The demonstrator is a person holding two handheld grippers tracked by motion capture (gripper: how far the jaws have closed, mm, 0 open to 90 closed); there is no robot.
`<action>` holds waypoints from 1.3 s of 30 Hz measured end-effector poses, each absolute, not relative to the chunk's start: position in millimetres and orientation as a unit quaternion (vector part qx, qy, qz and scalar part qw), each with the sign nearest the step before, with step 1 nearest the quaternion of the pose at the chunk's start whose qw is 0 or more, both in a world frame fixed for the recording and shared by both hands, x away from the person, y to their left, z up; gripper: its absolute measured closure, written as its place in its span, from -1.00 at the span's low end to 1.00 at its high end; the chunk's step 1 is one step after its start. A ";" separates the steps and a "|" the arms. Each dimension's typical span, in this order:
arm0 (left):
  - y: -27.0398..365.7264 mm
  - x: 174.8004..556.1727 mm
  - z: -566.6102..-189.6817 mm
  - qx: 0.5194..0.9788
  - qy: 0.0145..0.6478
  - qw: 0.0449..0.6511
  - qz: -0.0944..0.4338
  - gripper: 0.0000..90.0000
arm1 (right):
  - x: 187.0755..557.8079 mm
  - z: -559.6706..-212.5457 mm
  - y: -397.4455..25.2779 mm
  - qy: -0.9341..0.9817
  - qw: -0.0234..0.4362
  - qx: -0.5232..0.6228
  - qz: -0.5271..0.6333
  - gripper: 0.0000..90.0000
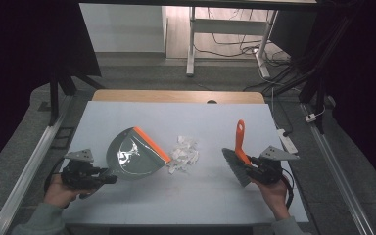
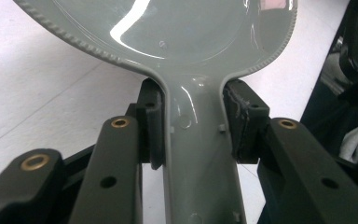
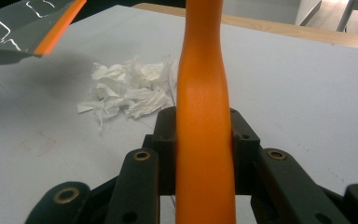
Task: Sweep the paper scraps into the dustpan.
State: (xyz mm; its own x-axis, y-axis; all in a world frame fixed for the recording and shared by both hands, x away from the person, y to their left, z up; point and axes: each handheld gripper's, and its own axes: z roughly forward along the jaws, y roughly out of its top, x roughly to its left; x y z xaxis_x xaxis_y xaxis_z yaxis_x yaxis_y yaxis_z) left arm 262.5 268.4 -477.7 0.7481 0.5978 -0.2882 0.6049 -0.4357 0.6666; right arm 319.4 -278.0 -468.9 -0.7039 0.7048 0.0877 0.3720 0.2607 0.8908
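Observation:
A grey dustpan (image 1: 133, 157) with an orange lip is held at the table's left. My left gripper (image 1: 108, 179) is shut on its handle; in the left gripper view the jaws clamp the grey handle (image 2: 193, 140) from both sides, the pan (image 2: 168, 28) ahead. At the right, my right gripper (image 1: 251, 165) is shut on a brush with an orange handle (image 1: 239, 142) and grey bristles (image 1: 236, 167). The right gripper view has the orange handle (image 3: 204, 121) between the jaws. A pile of torn white paper scraps (image 1: 183, 154) (image 3: 126, 93) lies between dustpan and brush.
The white tabletop (image 1: 176, 196) has a wooden strip (image 1: 176, 96) along its far edge. A white power strip (image 1: 288, 141) lies off the right side. Desk legs and cables (image 1: 235, 46) stand on the floor beyond.

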 end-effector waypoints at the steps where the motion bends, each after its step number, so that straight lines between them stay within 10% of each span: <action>1: 267.4 262.4 -477.8 0.847 0.355 0.395 -0.005 0.37 | 319.6 -468.8 -277.6 0.776 0.166 0.347 0.500 0.55; 39: 248.9 262.2 -496.7 0.878 0.323 0.349 -0.056 0.37 | 352.8 -459.7 -228.0 0.777 0.167 0.353 0.494 0.55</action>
State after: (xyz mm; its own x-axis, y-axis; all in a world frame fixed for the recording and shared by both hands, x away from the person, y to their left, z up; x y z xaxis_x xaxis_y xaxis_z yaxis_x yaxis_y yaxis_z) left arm 262.2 248.9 -496.7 0.7845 0.5284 -0.3247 0.6069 -0.5467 0.5768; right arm 352.8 -228.0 -459.7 -0.6948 0.7137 0.0888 0.3836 0.2633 0.8852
